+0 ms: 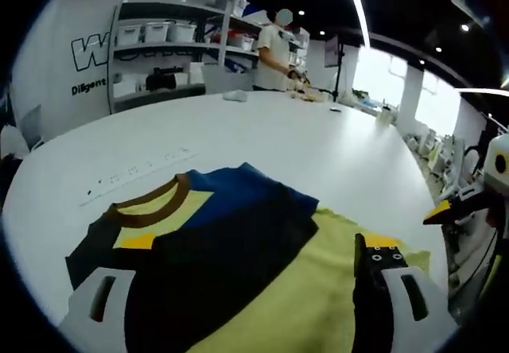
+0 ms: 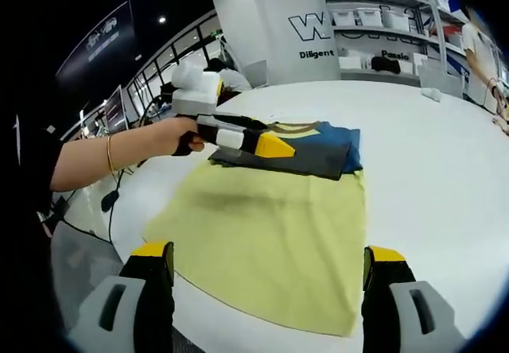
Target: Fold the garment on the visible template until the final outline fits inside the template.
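Note:
A T-shirt (image 1: 238,234) with a yellow body, black and blue upper parts and a brown collar (image 1: 151,202) lies flat on the white table (image 1: 318,146). In the right gripper view its yellow body (image 2: 270,234) spreads toward me, and the black and blue part (image 2: 318,153) is at the far end. My left gripper (image 1: 246,293) is open, its jaws wide apart low over the shirt. A hand holds that left gripper (image 2: 278,146) above the shirt's far left corner. My right gripper (image 2: 266,273) is open above the near hem, with nothing held. The right gripper (image 1: 465,206) enters at the right edge.
A faint line of printed marks (image 1: 135,170) runs on the table beyond the collar. A small white cloth (image 1: 235,95) lies far back. Behind it are shelves with bins (image 1: 159,43) and a standing person (image 1: 274,51). The table's edge curves close on the left (image 2: 119,226).

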Demonstrator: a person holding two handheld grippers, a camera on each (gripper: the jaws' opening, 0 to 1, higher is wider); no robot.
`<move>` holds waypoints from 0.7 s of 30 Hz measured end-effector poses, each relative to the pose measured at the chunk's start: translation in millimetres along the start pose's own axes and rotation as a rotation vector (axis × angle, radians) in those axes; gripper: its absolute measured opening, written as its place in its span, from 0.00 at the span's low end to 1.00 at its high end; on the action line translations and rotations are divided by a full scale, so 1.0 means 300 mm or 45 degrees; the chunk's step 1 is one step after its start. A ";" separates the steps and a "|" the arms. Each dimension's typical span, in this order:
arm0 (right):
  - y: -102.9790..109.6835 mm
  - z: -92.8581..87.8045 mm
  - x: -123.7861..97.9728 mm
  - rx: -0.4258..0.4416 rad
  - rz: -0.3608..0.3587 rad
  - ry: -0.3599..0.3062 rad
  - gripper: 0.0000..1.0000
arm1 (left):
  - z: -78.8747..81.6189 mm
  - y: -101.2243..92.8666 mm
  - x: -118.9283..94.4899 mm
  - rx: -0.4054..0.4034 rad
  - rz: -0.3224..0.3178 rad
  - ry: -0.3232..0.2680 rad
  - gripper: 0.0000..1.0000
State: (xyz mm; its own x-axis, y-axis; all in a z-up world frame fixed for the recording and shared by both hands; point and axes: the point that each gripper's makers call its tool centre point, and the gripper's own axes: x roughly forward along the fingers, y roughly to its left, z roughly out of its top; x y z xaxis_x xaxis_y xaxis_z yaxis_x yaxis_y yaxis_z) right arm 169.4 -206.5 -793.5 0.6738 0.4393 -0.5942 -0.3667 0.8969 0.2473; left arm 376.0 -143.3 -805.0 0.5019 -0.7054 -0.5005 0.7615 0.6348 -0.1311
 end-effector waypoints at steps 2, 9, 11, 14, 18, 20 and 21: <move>0.004 -0.002 0.001 -0.006 0.003 0.004 0.99 | -0.005 0.023 -0.015 -0.011 0.022 0.003 0.96; 0.012 0.000 0.002 -0.007 0.005 0.002 0.99 | -0.016 0.122 -0.085 -0.055 0.105 -0.013 0.94; 0.014 0.003 0.001 -0.002 0.007 -0.004 0.99 | -0.028 0.168 -0.119 -0.056 0.150 -0.009 0.93; 0.013 0.000 0.001 -0.004 0.001 0.003 0.99 | -0.037 0.227 -0.153 -0.062 0.229 -0.014 0.88; 0.015 0.005 0.000 0.001 0.001 -0.008 0.99 | -0.068 0.309 -0.213 -0.114 0.330 -0.029 0.86; 0.017 0.007 -0.001 -0.005 0.000 -0.009 0.99 | -0.085 0.341 -0.237 -0.129 0.384 -0.026 0.81; 0.018 0.007 -0.001 -0.006 -0.001 -0.008 0.99 | -0.101 0.367 -0.256 -0.159 0.431 -0.024 0.78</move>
State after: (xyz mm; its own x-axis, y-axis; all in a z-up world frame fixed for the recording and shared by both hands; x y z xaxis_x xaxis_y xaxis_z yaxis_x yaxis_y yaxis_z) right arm 168.7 -201.8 -790.5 0.6781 0.4393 -0.5892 -0.3693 0.8968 0.2436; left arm 408.9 -9.6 -806.8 0.7256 -0.4534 -0.5176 0.4951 0.8664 -0.0649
